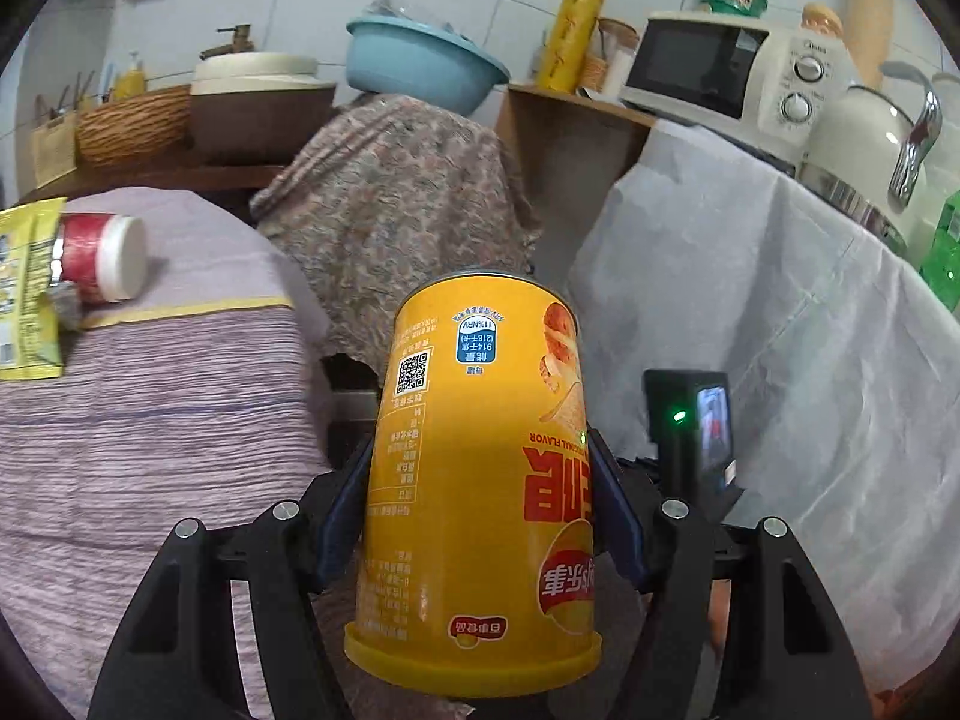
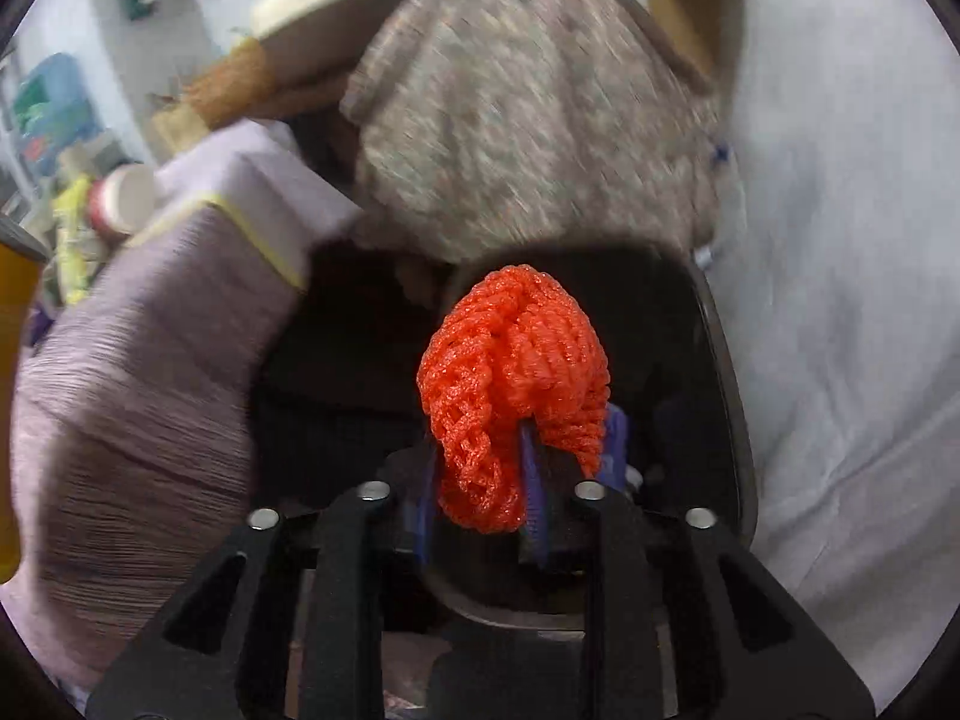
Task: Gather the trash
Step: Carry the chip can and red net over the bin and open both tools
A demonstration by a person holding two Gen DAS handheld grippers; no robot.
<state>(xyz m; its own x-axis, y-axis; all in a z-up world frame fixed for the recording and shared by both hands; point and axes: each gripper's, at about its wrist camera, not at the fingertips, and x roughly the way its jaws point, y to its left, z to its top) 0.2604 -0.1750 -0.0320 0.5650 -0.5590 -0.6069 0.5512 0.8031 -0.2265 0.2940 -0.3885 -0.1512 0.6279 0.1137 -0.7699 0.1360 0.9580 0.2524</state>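
My left gripper (image 1: 480, 480) is shut on a yellow chip can (image 1: 480, 468), held upside down with its lid toward me, above the gap between the tables. My right gripper (image 2: 510, 468) is shut on a crumpled orange foam net (image 2: 516, 384), held over a dark trash bin (image 2: 690, 372) whose rim curves along the right. The right gripper's camera body (image 1: 690, 426) shows in the left wrist view. On the purple-clothed table lie a red cup with a white lid (image 1: 105, 255) on its side and a yellow snack bag (image 1: 27, 288); both also appear blurred in the right wrist view (image 2: 123, 198).
A floral-covered object (image 1: 396, 210) stands behind the gap. A white-clothed table (image 1: 780, 330) on the right carries a microwave (image 1: 732, 72), a kettle (image 1: 870, 138) and a green item (image 1: 945, 252). A blue basin (image 1: 420, 60) and a wicker basket (image 1: 132, 120) sit at the back.
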